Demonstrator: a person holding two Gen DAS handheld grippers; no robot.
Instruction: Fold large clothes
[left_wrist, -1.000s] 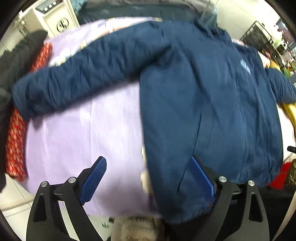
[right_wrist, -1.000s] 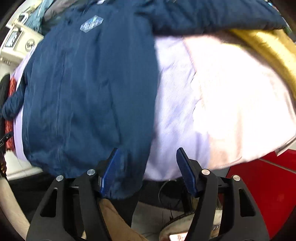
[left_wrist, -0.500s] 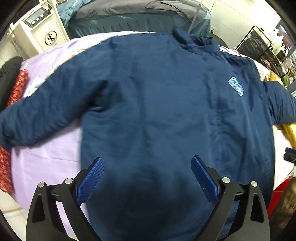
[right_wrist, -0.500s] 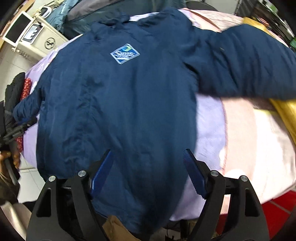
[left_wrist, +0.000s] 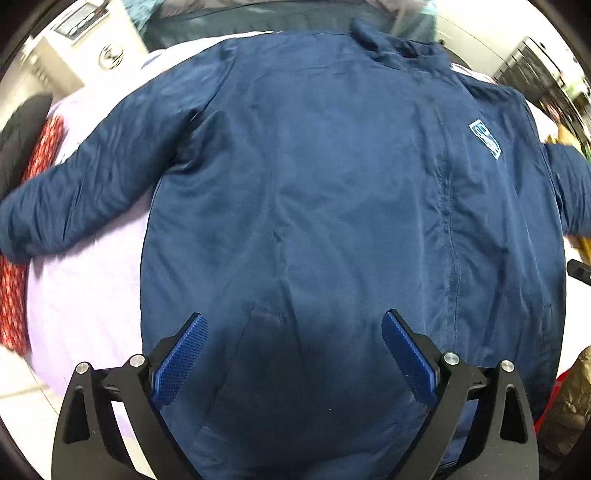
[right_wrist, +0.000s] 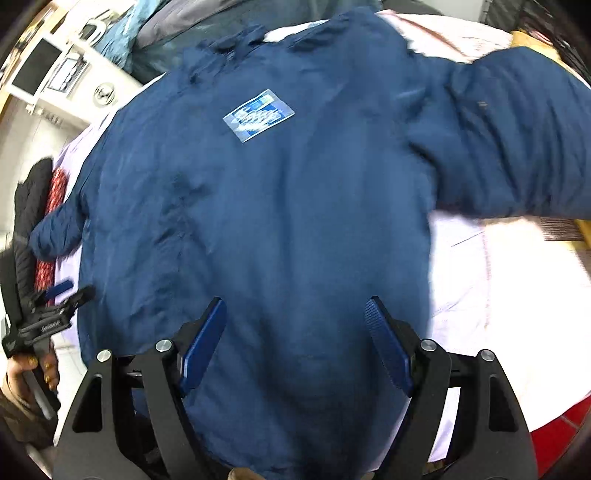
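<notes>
A large navy padded jacket (left_wrist: 332, 192) lies front-up and spread out on a pale lilac sheet (left_wrist: 85, 288), collar at the far side, both sleeves stretched outward. It also fills the right wrist view (right_wrist: 280, 229), with a light blue chest badge (right_wrist: 258, 115). My left gripper (left_wrist: 293, 325) is open and empty above the jacket's lower left part. My right gripper (right_wrist: 295, 308) is open and empty above the lower right part. The left gripper also shows at the left edge of the right wrist view (right_wrist: 55, 302).
A white machine (left_wrist: 92, 40) stands at the far left. Black and red clothes (left_wrist: 33, 147) lie left of the sheet. Grey and teal garments (right_wrist: 207, 22) lie beyond the collar. A yellow cloth (right_wrist: 583, 225) and red floor (right_wrist: 557, 435) are at the right.
Both grippers have moved from the jacket's outer edges to over its body and a little higher. The jacket now lies flatter and more centred. Both grippers stayed open.
</notes>
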